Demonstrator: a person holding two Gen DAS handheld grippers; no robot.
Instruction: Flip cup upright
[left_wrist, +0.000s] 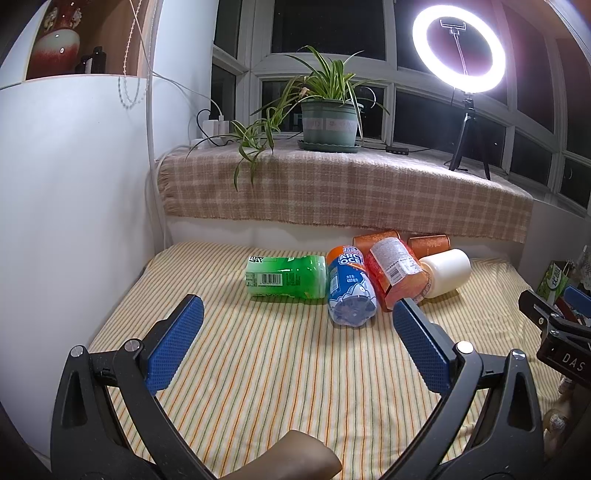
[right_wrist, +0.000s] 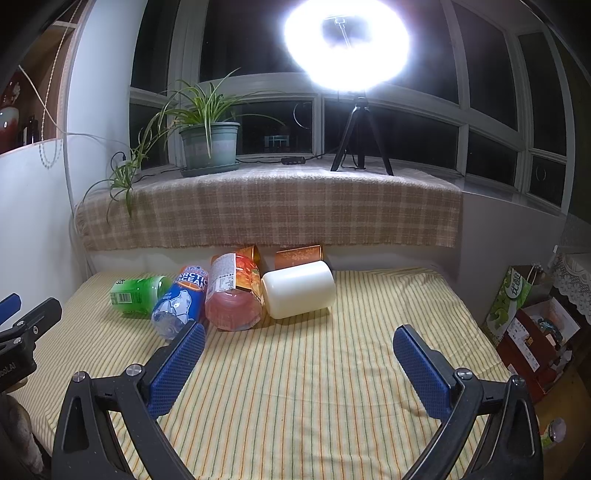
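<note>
Both hand-held grippers, left (left_wrist: 297, 334) and right (right_wrist: 299, 354), gape empty; bottles (right_wrist: 177, 299) crowd white cup (right_wrist: 299, 293)

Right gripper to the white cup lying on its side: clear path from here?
Probably yes. The right gripper is open, and only bare striped cloth lies between it and the white cup. The pink bottle touches the cup's left end, so that side is tight; its right end looks free.
</note>
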